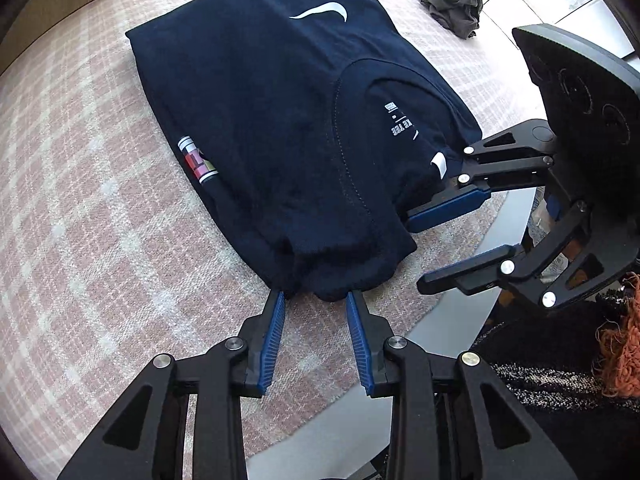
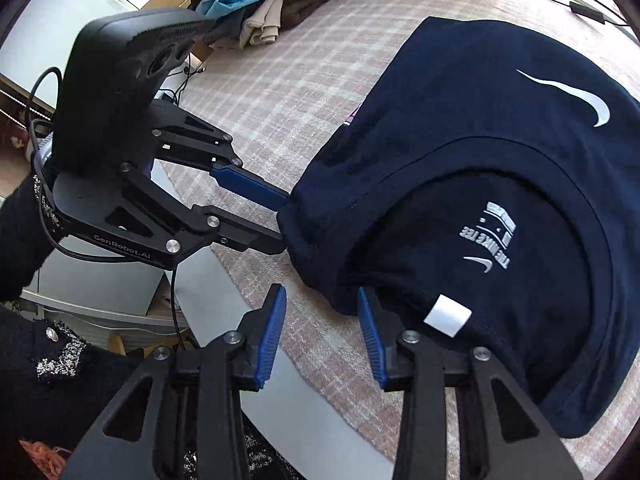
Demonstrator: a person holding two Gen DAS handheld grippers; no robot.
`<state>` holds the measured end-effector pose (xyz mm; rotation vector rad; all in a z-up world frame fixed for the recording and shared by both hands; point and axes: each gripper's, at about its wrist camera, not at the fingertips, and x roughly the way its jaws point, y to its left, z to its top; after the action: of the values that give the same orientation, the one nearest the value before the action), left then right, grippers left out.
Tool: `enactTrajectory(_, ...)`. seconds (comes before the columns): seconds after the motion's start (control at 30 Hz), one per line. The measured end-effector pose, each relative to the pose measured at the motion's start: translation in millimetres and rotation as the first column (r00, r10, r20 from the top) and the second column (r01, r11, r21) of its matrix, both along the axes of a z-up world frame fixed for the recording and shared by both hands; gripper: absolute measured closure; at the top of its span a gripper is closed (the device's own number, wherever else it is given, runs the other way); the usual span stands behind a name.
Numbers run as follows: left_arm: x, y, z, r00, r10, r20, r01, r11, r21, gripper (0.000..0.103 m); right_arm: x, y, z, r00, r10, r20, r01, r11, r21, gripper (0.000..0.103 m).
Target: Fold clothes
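Surface: pink-and-white checked woven cloth (image 1: 80,184) over a round grey-edged table (image 1: 472,308); covers most of both views.

Principal item: navy blue cotton T-shirt with a white swoosh on the chest (image 1: 272,92), lying flat at the centre of the cloth, sides turned in to a narrow oblong, neckline and inner label toward the person. A small striped tag (image 1: 198,160) shows at one side edge.

Secondary items: heap of blue, beige and brown garments (image 2: 272,4) at the far edge of the table; crumpled dark grey garment (image 1: 456,4) lying apart on the other side.

Tools: left gripper, black frame with blue ribbed pads (image 1: 316,300), angled steeply down at the near shoulder corner, jaws partly apart, the fabric edge at the fingertips but not pinched. Right gripper, same make (image 2: 322,294), likewise tilted down at the neighbouring corner by the collar, jaws partly apart, one pad against the cloth edge, nothing clamped. Neither holds anything.

Person: dark knitted sleeve with speckled trim (image 2: 24,236) behind the left tool.

Step, as judged: side folds done; both near corners stand between open jaws. The next move calls for closing on both corners together, then carrying the collar end over toward the hem without dragging the side folds loose.
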<state>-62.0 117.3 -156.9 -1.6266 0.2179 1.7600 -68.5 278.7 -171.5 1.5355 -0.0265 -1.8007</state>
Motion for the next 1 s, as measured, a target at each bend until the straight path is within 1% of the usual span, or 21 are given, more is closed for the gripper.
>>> enactTrajectory(0.03, 0.9, 1.7, 0.3, 1.000, -0.005, -0.008, 0.005, 1.000, 0.007, 0.081, -1.1, -3.4, -4.1, 1.000, 0.007, 0.015, -0.007, 1.000, 0.002, 0.075)
enactTrajectory(0.07, 1.8, 2.1, 2.0, 1.000, -0.011, -0.019, 0.011, 1.000, 0.013, 0.088, -2.2, -6.9, -8.2, 0.999, 0.014, 0.029, -0.014, 1.000, 0.005, 0.091)
enactTrajectory(0.1, 2.7, 0.2, 2.6, 1.000, -0.017, -0.019, 0.017, 1.000, 0.010, 0.092, -1.3, -4.4, -9.5, 0.998, 0.018, 0.057, -0.017, 1.000, -0.003, 0.092)
enactTrajectory(0.13, 3.5, -1.9, 3.1, 1.000, -0.023, -0.018, 0.023, 1.000, 0.006, 0.092, 0.5, 0.4, -9.8, 0.996, 0.020, 0.089, -0.018, 1.000, -0.016, 0.092)
enactTrajectory(0.2, 5.2, -11.3, -0.4, 1.000, -0.029, -0.009, 0.029, 0.998, -0.060, 0.093, 5.8, 12.0, -7.5, 0.990, 0.022, 0.137, -0.019, 1.000, -0.020, 0.092)
enactTrajectory(0.27, 3.8, -23.9, 5.2, 1.000, -0.004, -0.013, 0.003, 0.996, -0.086, 0.095, 9.6, 38.3, 9.1, 0.991, -0.036, 0.126, 0.041, 0.998, -0.039, 0.090)
enactTrajectory(0.3, 1.2, -26.2, 14.1, 1.000, 0.013, -0.025, -0.014, 0.998, -0.065, 0.095, 8.2, 57.3, 20.4, 0.990, -0.094, 0.104, 0.101, 0.992, -0.071, 0.090)
enactTrajectory(0.37, -4.4, -24.4, 32.9, 0.997, 0.036, -0.069, -0.038, 0.999, -0.018, 0.095, 2.3, 95.1, 36.8, 0.975, -0.220, 0.038, 0.223, 0.971, -0.081, 0.090)
enactTrajectory(0.43, -10.4, -6.4, 42.8, 0.995, 0.016, -0.102, -0.013, 0.999, 0.034, 0.095, -6.3, 120.9, 38.7, 0.953, -0.302, -0.014, 0.301, 0.953, -0.043, 0.089)
enactTrajectory(0.5, -14.3, 18.3, 37.2, 0.994, -0.031, -0.104, 0.037, 0.998, 0.058, 0.094, -15.8, 137.2, 31.6, 0.939, -0.341, -0.035, 0.342, 0.940, 0.006, 0.089)
enactTrajectory(0.53, -18.2, 28.9, 30.9, 0.994, -0.067, -0.089, 0.073, 0.995, 0.066, 0.092, -20.4, 141.5, 24.2, 0.939, -0.342, -0.035, 0.343, 0.939, 0.031, 0.089)
enactTrajectory(0.6, -17.9, 38.6, 10.8, 0.992, -0.111, -0.051, 0.112, 0.994, 0.015, 0.087, -26.8, 147.1, 3.9, 0.947, -0.321, 0.000, 0.319, 0.942, 0.104, 0.089)
enactTrajectory(0.63, -17.5, 43.1, 0.6, 0.991, -0.131, -0.031, 0.131, 0.991, -0.012, 0.089, -26.8, 152.4, -0.2, 0.948, -0.318, 0.028, 0.313, 0.942, 0.120, 0.089)
enactTrajectory(0.7, -14.7, 36.2, 8.5, 0.992, -0.128, -0.013, 0.128, 0.992, 0.002, 0.089, -24.5, 164.8, -3.4, 0.944, -0.319, 0.089, 0.306, 0.943, 0.133, 0.091)
enactTrajectory(0.77, -20.8, 27.9, 30.7, 0.990, -0.118, -0.078, 0.118, 0.993, -0.007, 0.088, -27.1, 175.2, 17.9, 0.948, -0.317, 0.042, 0.310, 0.943, 0.126, 0.091)
enactTrajectory(0.8, -29.3, 23.0, 42.2, 0.988, -0.104, -0.116, 0.104, 0.995, -0.005, 0.083, -34.3, 180.0, 30.3, 0.944, -0.331, -0.002, 0.329, 0.939, 0.105, 0.090)
enactTrajectory(0.83, -44.3, 22.1, 45.0, 0.988, -0.068, -0.142, 0.067, 0.998, -0.012, 0.078, -43.7, 184.9, 42.6, 0.935, -0.350, -0.050, 0.353, 0.932, 0.076, 0.083)
enactTrajectory(0.87, -60.1, 21.7, 46.7, 0.986, -0.029, -0.167, 0.026, 0.999, -0.019, 0.077, -53.1, 189.7, 54.9, 0.924, -0.371, -0.097, 0.376, 0.925, 0.046, 0.065)
enactTrajectory(0.9, -77.8, 20.7, 49.9, 0.984, 0.013, -0.177, -0.015, 1.000, -0.011, 0.077, -67.9, 190.4, 61.4, 0.912, -0.388, -0.131, 0.393, 0.919, 0.014, 0.059)
enactTrajectory(0.97, -114.9, 15.5, 57.6, 0.975, 0.092, -0.202, -0.083, 0.995, 0.050, 0.077, -101.9, 188.6, 69.7, 0.887, -0.422, -0.187, 0.420, 0.906, -0.053, 0.059)
enactTrajectory(1.0, -132.6, 14.5, 60.9, 0.972, 0.114, -0.206, -0.100, 0.992, 0.080, 0.077, -119.6, 184.1, 66.8, 0.881, -0.435, -0.183, 0.429, 0.900, -0.072, 0.060)
